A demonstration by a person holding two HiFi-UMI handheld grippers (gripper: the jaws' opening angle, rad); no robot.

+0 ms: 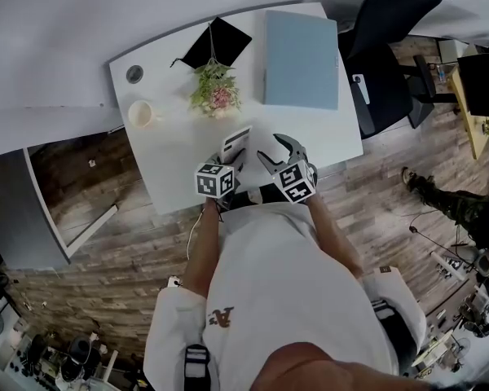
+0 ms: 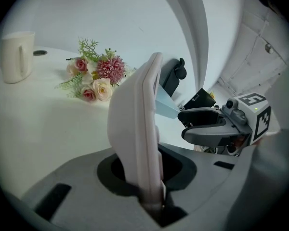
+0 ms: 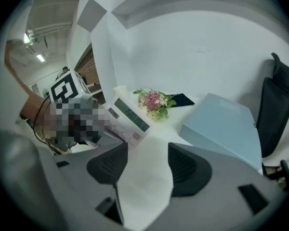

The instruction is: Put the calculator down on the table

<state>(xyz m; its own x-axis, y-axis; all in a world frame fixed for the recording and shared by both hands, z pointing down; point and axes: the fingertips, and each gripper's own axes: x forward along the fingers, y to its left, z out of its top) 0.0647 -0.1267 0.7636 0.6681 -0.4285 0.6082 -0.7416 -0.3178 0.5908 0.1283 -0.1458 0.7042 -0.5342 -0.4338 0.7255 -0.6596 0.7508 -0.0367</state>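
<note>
The white calculator (image 1: 236, 142) stands on edge above the near part of the white table (image 1: 179, 149), with my left gripper (image 1: 231, 163) shut on its lower end. In the left gripper view the calculator (image 2: 140, 124) rises edge-on from between the jaws of the left gripper (image 2: 145, 170). My right gripper (image 1: 278, 155) hovers just to the right of it, open with nothing between its pads. The right gripper view shows the calculator's display and keys (image 3: 128, 116) to the left, beyond the right gripper (image 3: 147, 163).
On the table lie a small flower bouquet (image 1: 214, 90), a cream mug (image 1: 142, 114), a black pouch (image 1: 218, 42) and a light blue box (image 1: 301, 58). A black office chair (image 1: 389, 51) stands at the table's right. The wooden floor starts at the near edge.
</note>
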